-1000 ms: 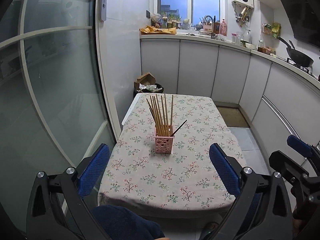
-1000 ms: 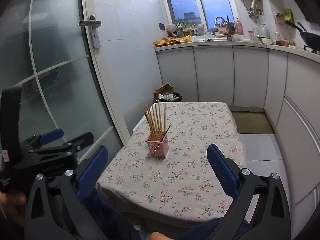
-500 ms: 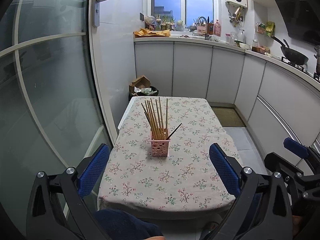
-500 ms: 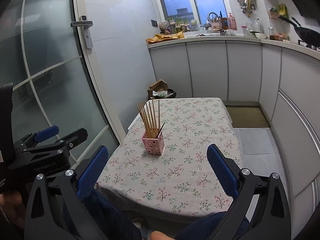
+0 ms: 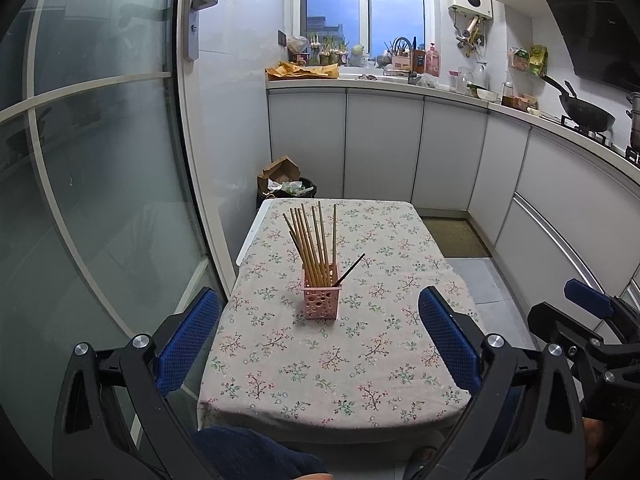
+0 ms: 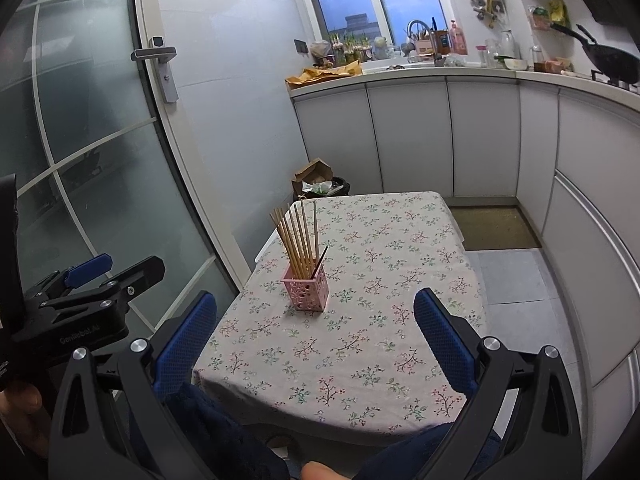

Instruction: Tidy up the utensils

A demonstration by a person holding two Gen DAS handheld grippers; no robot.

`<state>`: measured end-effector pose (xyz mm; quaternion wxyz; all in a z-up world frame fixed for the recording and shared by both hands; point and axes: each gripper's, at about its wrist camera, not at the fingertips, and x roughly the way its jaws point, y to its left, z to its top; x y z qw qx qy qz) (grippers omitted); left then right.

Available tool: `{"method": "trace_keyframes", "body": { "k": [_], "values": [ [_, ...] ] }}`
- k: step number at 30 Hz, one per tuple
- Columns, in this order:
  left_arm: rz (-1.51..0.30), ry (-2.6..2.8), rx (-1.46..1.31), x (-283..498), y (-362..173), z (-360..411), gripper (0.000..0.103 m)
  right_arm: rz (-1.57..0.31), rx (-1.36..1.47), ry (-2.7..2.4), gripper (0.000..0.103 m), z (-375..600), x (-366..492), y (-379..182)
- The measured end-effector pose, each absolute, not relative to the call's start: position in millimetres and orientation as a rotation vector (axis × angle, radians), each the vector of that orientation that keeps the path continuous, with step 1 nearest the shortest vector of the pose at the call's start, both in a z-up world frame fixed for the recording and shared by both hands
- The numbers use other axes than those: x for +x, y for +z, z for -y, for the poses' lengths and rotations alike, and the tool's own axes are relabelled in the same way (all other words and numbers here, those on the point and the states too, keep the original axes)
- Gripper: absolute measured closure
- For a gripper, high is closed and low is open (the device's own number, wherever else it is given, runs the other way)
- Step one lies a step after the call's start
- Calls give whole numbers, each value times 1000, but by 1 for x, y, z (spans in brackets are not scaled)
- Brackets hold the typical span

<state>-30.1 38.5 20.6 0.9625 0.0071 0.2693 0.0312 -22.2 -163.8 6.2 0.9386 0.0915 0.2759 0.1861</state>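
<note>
Left gripper (image 5: 318, 338): black frame, blue-padded fingers (image 5: 188, 338) spread wide, nothing between them, touching nothing. It hangs over the near edge of the bench (image 5: 280, 380), which is covered in a pale floral-print cloth.

Right gripper (image 6: 314, 336): same build, blue-padded fingers (image 6: 440, 334) likewise spread wide and empty, also held above the near edge of the bench. In the left wrist view it shows at the far right, beside the left one; in the right wrist view the left gripper appears at the far left, with part of a hand (image 6: 18, 404) on it.

Task item: a small pink perforated square plastic holder (image 5: 321, 299) stands upright near the middle of the bench, well apart from both grippers. A bundle of light wooden chopsticks (image 5: 312, 240) stands in it, fanned and leaning toward the left. One thin dark stick (image 5: 352, 268) in the same holder leans the opposite way, to the right.

The person's dark blue trouser legs (image 5: 248, 456) show below the near edge.

Background: white cabinet fronts, a black wok (image 5: 588, 116) on the stove at right.
</note>
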Motion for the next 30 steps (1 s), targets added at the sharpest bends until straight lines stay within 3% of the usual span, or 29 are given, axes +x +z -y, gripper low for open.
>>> {"method": "trace_keyframes", "body": {
  "k": [30],
  "values": [
    [-533,35,32,-29,25,-35,7,-568,204,382,7,173,-20,4]
  ]
}}
